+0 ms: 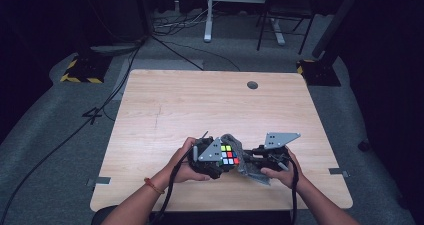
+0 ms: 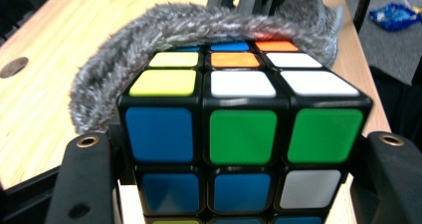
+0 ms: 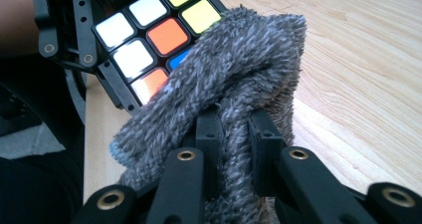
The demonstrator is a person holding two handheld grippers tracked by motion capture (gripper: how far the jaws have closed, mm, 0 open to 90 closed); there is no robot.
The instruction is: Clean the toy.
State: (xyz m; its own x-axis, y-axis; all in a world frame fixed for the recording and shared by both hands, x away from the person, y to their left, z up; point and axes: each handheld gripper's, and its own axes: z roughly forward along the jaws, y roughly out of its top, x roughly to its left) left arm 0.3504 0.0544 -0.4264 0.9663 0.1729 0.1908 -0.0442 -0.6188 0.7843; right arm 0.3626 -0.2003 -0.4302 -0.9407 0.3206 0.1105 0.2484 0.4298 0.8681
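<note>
Black jaws of the left gripper (image 2: 239, 149) are clamping a scrambled, multicoloured plastic puzzle cube (image 2: 241, 129) from both sides, holding it just above the near edge of the light wooden table (image 1: 200, 100). Right gripper (image 3: 234, 129) is pinching a fuzzy grey cloth (image 3: 234, 74) tight between its jaws, and that cloth is draping over the cube's far top edge, touching it.

No legible txt, labels, brands or nos. anywhere on cube (image 2: 241, 134), cloth (image 3: 234, 84) or table (image 1: 210, 100).
</note>
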